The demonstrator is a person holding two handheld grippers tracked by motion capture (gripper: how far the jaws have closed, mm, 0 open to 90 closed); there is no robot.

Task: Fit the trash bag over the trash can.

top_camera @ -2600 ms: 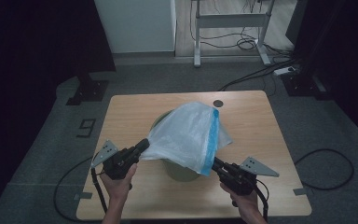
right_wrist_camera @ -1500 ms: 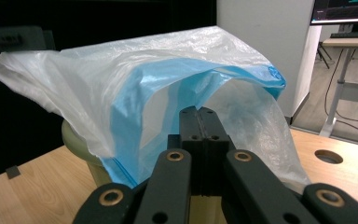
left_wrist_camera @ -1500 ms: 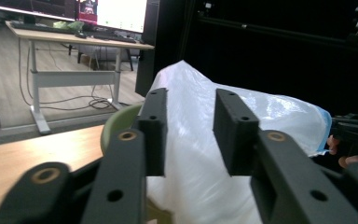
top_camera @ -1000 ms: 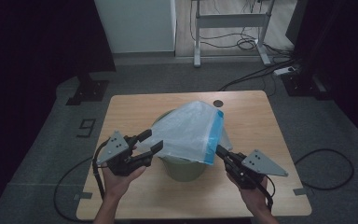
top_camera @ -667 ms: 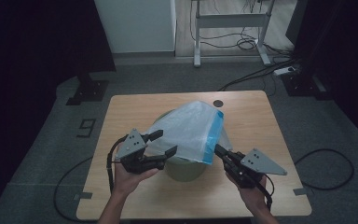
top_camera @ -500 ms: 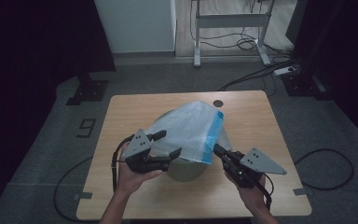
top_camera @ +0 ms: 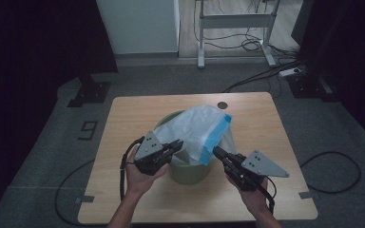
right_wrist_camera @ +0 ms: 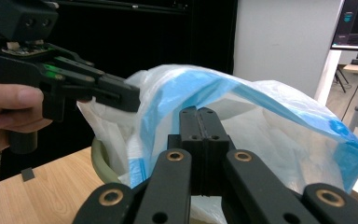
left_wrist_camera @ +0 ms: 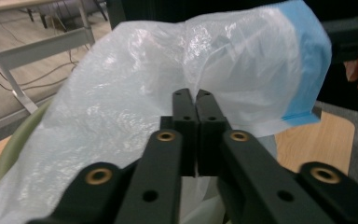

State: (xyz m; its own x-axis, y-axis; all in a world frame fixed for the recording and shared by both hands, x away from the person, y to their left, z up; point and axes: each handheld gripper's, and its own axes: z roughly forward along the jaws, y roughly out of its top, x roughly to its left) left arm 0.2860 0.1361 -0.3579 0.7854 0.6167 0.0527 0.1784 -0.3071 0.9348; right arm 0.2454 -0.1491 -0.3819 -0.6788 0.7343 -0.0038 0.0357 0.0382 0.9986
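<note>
Moved in from the table's left side toward the bin since the earlier frames: left gripper, now at the near-left edge of the plastic bag. Jaws just closed, pressed together on a fold of the film, as seen in the left gripper view. Right gripper unchanged in place, jaws together, pinching the bag's near-right edge by the blue band. Bag draped over the green bin, mid-table, puffed up and bunched toward the far right; bin rim bare at far left.

Judged progress: roughly midway on lining the bin. Done: bag over the bin, both near edges gripped. Left: spread the mouth, pull the hem down around the rim all round, push slack inside. Far-side hem position not readable.
</note>
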